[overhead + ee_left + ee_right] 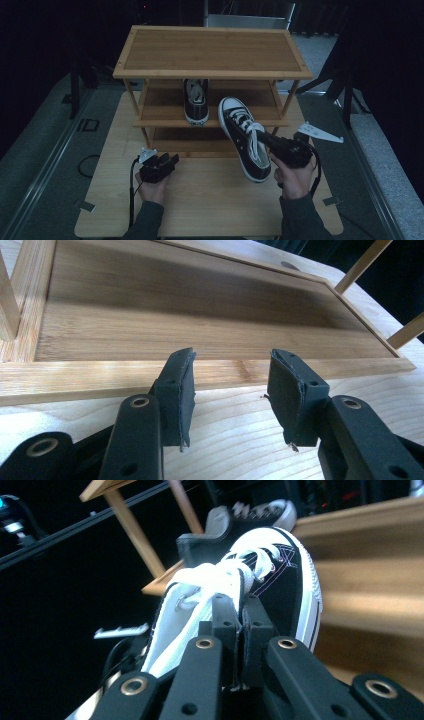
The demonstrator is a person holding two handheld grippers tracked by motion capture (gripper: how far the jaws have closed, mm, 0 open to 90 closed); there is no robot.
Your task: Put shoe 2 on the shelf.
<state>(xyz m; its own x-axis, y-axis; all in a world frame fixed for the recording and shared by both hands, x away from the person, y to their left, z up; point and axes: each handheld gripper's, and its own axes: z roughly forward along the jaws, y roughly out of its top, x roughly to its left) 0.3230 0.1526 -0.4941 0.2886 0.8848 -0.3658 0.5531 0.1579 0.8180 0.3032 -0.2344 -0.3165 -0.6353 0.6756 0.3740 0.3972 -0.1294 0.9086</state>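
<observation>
**Wood, canvas and matt black**

The shelf rack [210, 50] is light bamboo-like wood with a fine straight grain and a soft satin sheen. The table [210, 200] is paler wood, smooth, with a broader grain. The held sneaker [245, 140] is black cloth with white woven laces and a smooth white rubber toe. The left gripper [231, 390] has matt black plastic with rough-edged rubbery pads.

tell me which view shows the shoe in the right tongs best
The high view: the held shoe shows whole, toe toward the rack, clamped at the side of its opening by the right tongs. The right gripper view shows its toe cap and laces close up. The left gripper view shows the bottom shelf and open left tongs.
</observation>
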